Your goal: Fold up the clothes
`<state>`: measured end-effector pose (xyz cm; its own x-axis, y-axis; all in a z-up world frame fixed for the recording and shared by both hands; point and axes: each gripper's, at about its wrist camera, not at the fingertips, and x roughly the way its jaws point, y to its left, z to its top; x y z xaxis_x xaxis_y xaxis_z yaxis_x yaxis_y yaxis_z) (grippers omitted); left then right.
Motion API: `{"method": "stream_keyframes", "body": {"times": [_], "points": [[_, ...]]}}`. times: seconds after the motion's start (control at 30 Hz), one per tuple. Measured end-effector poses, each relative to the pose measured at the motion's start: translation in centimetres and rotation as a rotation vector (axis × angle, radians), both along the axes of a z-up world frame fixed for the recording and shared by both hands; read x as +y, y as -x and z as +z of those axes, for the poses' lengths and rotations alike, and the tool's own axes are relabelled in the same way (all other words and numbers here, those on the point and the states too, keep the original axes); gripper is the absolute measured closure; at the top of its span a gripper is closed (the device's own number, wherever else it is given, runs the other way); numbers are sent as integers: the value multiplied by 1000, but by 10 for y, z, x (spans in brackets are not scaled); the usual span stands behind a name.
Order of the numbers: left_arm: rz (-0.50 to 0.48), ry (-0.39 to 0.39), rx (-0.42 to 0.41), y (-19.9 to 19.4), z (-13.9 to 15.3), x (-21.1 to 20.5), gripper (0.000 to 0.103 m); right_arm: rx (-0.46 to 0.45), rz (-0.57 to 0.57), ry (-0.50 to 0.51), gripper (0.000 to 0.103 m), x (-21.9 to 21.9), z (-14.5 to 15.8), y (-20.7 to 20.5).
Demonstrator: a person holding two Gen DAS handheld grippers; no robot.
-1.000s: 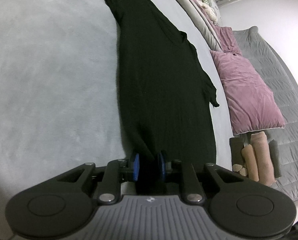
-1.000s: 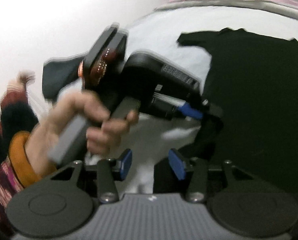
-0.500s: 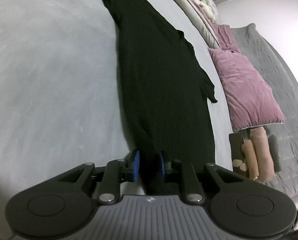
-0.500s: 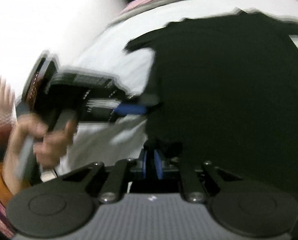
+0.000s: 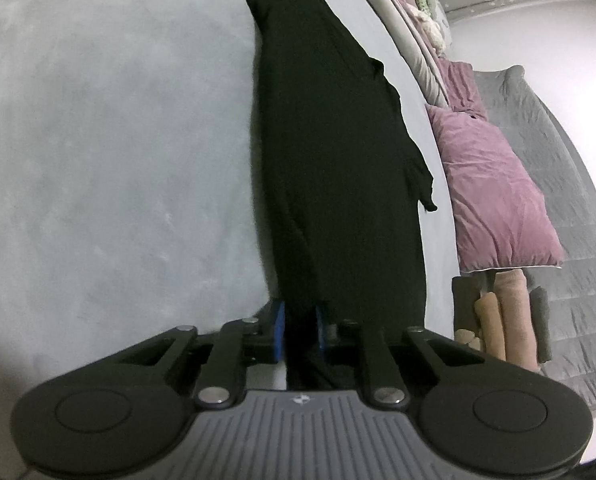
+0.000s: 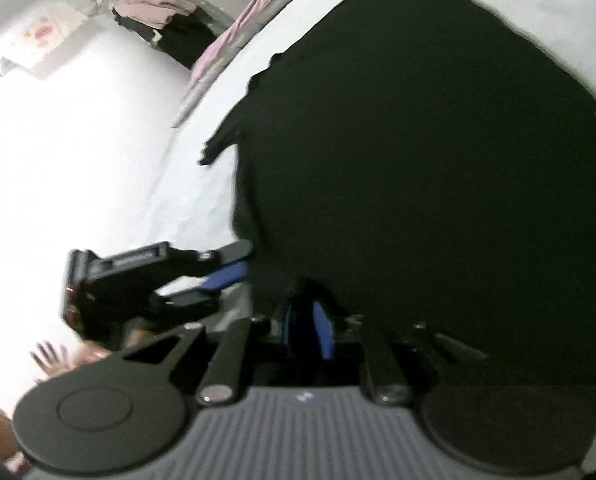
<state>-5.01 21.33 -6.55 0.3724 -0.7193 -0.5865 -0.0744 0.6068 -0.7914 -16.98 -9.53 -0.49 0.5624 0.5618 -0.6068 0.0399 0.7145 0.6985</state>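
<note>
On the pale grey bed cover [image 5: 110,152], beside the pink pillow [image 5: 498,192], lies the black garment [image 5: 338,152], stretched long and narrow away from the left wrist camera, with 1 sleeve end poking out toward that pillow. At the garment's near end, left gripper [image 5: 299,330]: 2 blue pads closing, black cloth bunched between them and pressed, so clamped on the hem. Just beside it along the same edge, right gripper [image 6: 307,330]: blue pads with dark fabric between them, jaws opening at this moment; grip looks loosening, though blur makes contact hard to read. Below the pillow, a row of rolled towels [image 5: 506,316], well apart from the garment.

Likely step: lifting or carrying the near edge for a fold. Risks, as a judgement: cloth slipping from the opening right jaws, leaving 1 corner hanging and the fold skewed; uneven pull between 2 grips twisting the hem; the loose sleeve trapped inside the fold, making a lump; dragging the garment bunching the bed cover beneath it.
</note>
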Motion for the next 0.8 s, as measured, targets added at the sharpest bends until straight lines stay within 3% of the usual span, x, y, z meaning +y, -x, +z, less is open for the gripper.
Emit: {"method": "stream_keyframes", "body": {"times": [0.03, 0.07, 0.3, 0.4, 0.47, 0.5, 0.53, 0.8], "points": [[2, -3, 0, 0, 0, 0, 93, -16, 0, 27, 64, -2, 4, 3], [4, -4, -2, 1, 1, 0, 94, -38, 2, 57, 61, -3, 9, 7], [10, -9, -27, 3, 8, 0, 96, -208, 168, 378, 61, 41, 40, 7], [19, -7, -35, 4, 10, 1, 98, -251, 252, 506, 61, 64, 39, 10], [28, -8, -44, 5, 13, 2, 99, -267, 283, 590, 67, 75, 34, 11], [31, -11, -54, 5, 16, 3, 99, -267, 288, 594, 86, 78, 33, 12], [37, -15, -67, 6, 20, 4, 100, -265, 291, 585, 95, 79, 33, 12], [133, -61, -155, 22, 47, 29, 100, -307, 329, 369, 96, 85, 62, 17]]}}
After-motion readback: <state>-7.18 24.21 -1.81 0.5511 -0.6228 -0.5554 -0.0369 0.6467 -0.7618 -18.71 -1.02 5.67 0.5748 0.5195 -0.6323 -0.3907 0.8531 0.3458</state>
